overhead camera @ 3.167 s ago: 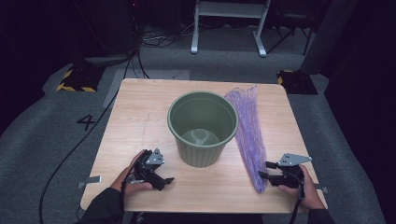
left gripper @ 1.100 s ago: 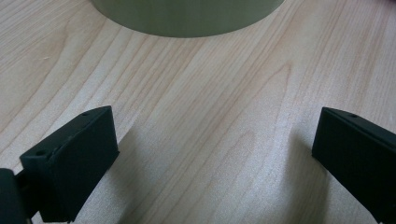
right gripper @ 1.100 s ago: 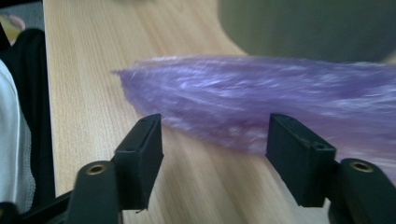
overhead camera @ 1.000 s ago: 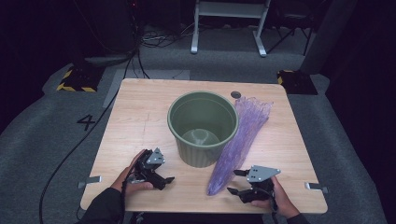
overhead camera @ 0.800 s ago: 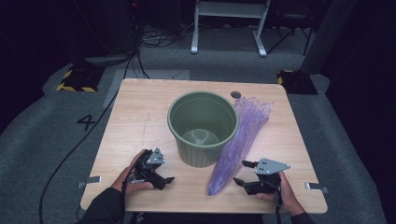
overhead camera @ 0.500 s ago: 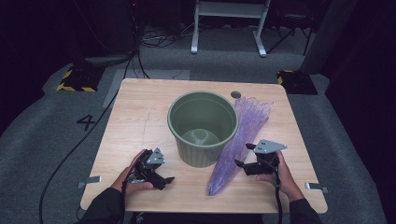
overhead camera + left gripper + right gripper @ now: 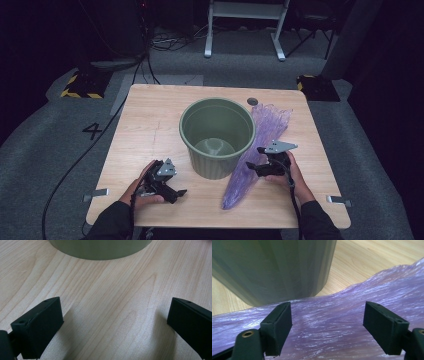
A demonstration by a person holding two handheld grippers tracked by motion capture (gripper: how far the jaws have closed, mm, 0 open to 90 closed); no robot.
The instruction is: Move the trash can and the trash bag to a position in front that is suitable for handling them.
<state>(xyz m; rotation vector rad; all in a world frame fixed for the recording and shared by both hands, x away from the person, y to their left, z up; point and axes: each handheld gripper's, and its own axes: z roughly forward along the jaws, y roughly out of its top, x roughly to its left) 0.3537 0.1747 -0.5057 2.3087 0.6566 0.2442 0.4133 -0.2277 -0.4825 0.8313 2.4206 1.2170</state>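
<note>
A green plastic bin [image 7: 217, 135] stands upright and empty in the middle of the wooden table [image 7: 150, 120]. A crumpled purple plastic bag [image 7: 267, 130] lies flat along its right side, its near end slanting leftward. My right gripper [image 7: 252, 167] hovers over the bag's middle and points at the bin wall [image 7: 274, 270]. Its jaws are wide apart and have just been closing a little, with the bag [image 7: 374, 290] beneath them and nothing pinched. My left gripper [image 7: 175, 192] rests open on bare wood [image 7: 115, 290] in front of the bin's base [image 7: 100, 250].
A small dark round disc [image 7: 252, 101] sits on the table behind the bin. Metal clips [image 7: 96, 192] [image 7: 339, 201] stick out at the front corners. A black cable [image 7: 75, 165] trails off the left side to the grey floor. White frame legs [image 7: 245, 30] stand beyond the table.
My right gripper has moved from the table's front edge away from me to the bag's middle, close to the bin. The bag's near end had swung left earlier. The left hand stayed still.
</note>
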